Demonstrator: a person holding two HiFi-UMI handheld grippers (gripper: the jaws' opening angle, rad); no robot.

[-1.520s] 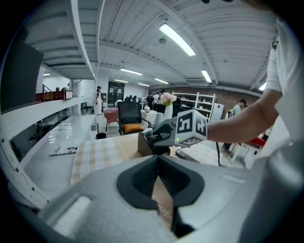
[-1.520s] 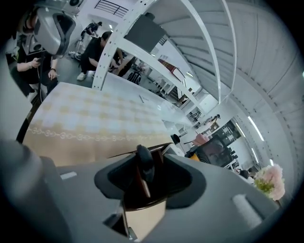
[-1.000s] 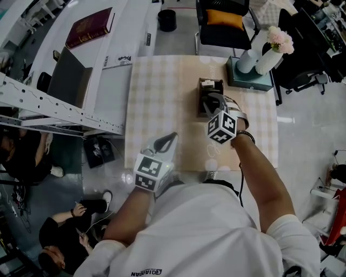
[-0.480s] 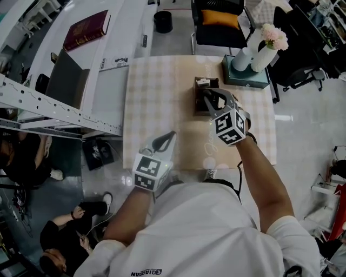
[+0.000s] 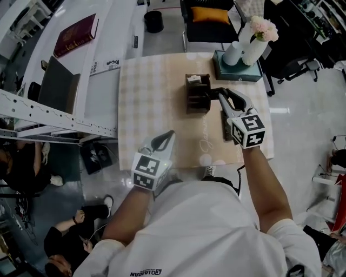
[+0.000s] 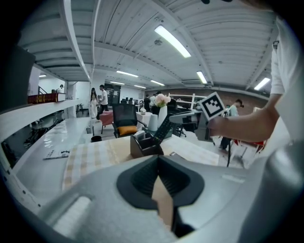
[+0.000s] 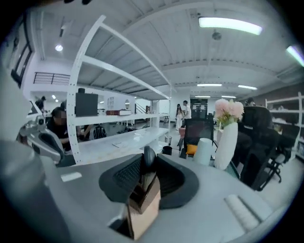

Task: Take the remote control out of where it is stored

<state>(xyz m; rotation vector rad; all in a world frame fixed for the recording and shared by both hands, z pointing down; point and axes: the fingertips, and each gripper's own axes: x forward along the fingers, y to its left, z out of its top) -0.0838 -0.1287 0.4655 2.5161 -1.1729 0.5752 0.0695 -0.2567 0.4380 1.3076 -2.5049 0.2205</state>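
Observation:
A dark brown organizer box [image 5: 197, 94] stands on the checked table [image 5: 151, 97]. Just right of it, my right gripper [image 5: 219, 93] is shut on the top end of the black remote control [image 6: 163, 129]. The remote slants down from the jaws toward the organizer [image 6: 142, 147]. In the right gripper view its rounded end [image 7: 148, 157] sits pinched between the pads of my right gripper [image 7: 145, 161]. My left gripper [image 5: 172, 133] hovers at the table's near edge, well clear of the organizer. Its fingers meet and hold nothing in the left gripper view [image 6: 159, 163].
A teal box [image 5: 238, 70] carries white vases with pink flowers [image 5: 258, 30] at the table's far right corner. Beyond the table is a black chair with an orange cushion [image 5: 208, 15]. White shelving [image 5: 54, 108] runs along the left, and people sit on the floor [image 5: 32, 162] there.
My right gripper has drawn away from the organizer to the right, bringing the remote with it. The left gripper has stayed at the near edge.

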